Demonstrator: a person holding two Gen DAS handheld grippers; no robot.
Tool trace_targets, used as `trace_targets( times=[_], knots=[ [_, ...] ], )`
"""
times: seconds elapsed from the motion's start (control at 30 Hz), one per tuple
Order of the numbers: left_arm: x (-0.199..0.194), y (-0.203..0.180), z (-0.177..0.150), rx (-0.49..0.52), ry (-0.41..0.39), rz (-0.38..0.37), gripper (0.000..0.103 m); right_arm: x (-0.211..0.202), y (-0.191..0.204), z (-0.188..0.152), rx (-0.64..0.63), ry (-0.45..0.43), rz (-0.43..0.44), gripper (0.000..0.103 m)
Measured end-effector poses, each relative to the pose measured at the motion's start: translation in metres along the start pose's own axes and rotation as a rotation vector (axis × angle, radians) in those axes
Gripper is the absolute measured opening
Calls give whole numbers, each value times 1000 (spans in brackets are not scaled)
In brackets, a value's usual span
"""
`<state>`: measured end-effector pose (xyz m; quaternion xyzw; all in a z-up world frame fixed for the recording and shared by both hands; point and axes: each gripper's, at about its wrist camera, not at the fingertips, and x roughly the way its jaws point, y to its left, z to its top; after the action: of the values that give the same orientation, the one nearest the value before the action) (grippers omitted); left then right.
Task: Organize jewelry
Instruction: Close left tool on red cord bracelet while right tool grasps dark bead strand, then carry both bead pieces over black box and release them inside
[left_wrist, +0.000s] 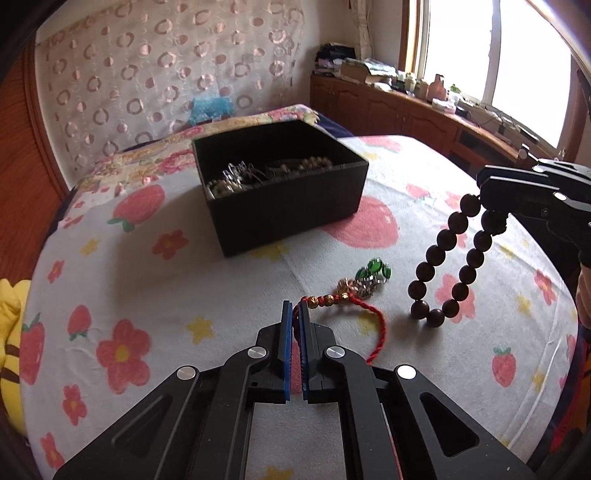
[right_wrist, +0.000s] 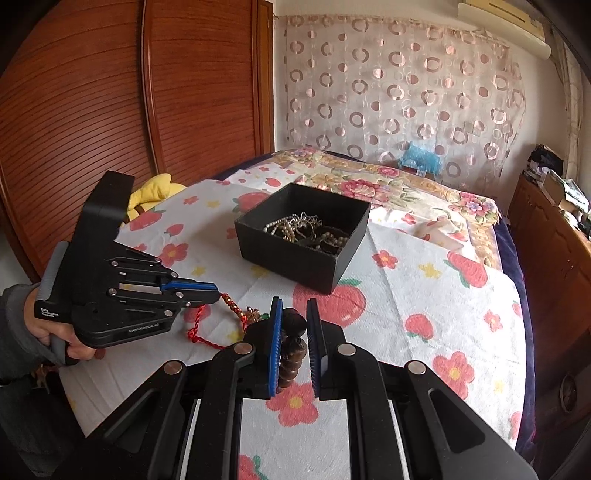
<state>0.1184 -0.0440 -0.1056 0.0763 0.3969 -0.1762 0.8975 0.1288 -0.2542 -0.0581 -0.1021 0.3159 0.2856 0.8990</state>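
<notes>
While the right hand-held gripper (right_wrist: 294, 321) hangs clamped on a dark wooden bead bracelet (left_wrist: 448, 266) above the bed (left_wrist: 184, 288), the left hand-held gripper (left_wrist: 294, 314) pinches the red cord bracelet (left_wrist: 354, 306) lying before the black jewelry box (left_wrist: 288, 206).

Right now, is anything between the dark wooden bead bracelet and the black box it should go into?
Nothing visible: the dark wooden bead bracelet hangs from the right tool, and only bare patterned sheet lies before the open black box.

Left gripper (left_wrist: 295, 314): jaws closed, pointing steeply down, held low at near left by a hand (right_wrist: 62, 338) in a grey sleeve. Right gripper (right_wrist: 295, 314): jaws narrowly apart, clamped, raised at right.
</notes>
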Motion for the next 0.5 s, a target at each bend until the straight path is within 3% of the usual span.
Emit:
trace_targets(
  times=[0.5],
  knots=[
    [-41, 5, 21, -7, -116, 23, 3, -11, -4, 38, -26, -64, -33, 14]
  ],
)
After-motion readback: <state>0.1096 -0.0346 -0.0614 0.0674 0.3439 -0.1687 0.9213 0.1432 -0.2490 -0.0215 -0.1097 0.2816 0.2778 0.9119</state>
